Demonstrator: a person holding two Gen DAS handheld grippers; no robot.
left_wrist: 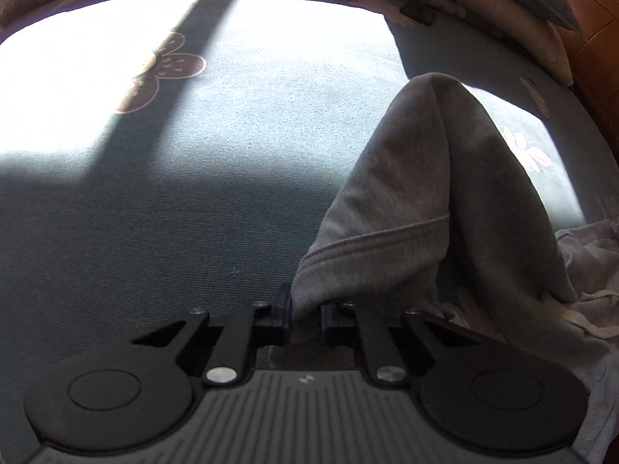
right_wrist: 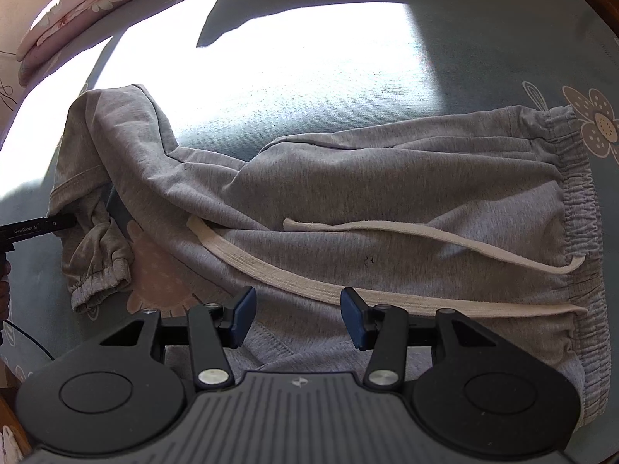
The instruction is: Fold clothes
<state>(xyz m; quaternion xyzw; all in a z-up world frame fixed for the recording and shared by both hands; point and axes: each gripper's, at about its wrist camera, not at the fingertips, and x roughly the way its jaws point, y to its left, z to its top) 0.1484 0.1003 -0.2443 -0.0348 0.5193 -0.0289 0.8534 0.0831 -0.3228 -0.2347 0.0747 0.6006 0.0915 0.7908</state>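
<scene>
While the grey cotton jogging trousers [right_wrist: 348,201] lie spread across the blue-green flowered bed sheet [right_wrist: 348,89], we note the left tongs [left_wrist: 305,319] pinched shut on a hemmed edge of the grey fabric, which rises from them in a tented fold. From the right wrist view those same tongs enter at the far left, gripping the trouser leg near its gathered cuff [right_wrist: 96,290] (the leg is already doubled back on itself there). Our right tongs [right_wrist: 298,317] hang half open just above the cloth near the cream drawstring [right_wrist: 387,294], holding nothing, pads clear of the fabric. The elastic waistband [right_wrist: 580,212] sits at the right of that view.

We judge the step in hand to be the lengthwise fold: the leg end is taken and ready to be carried toward the waistband. The next move likely calls for the right tongs to pin or grip the near edge, so the body stays flat while the leg travels over.
</scene>
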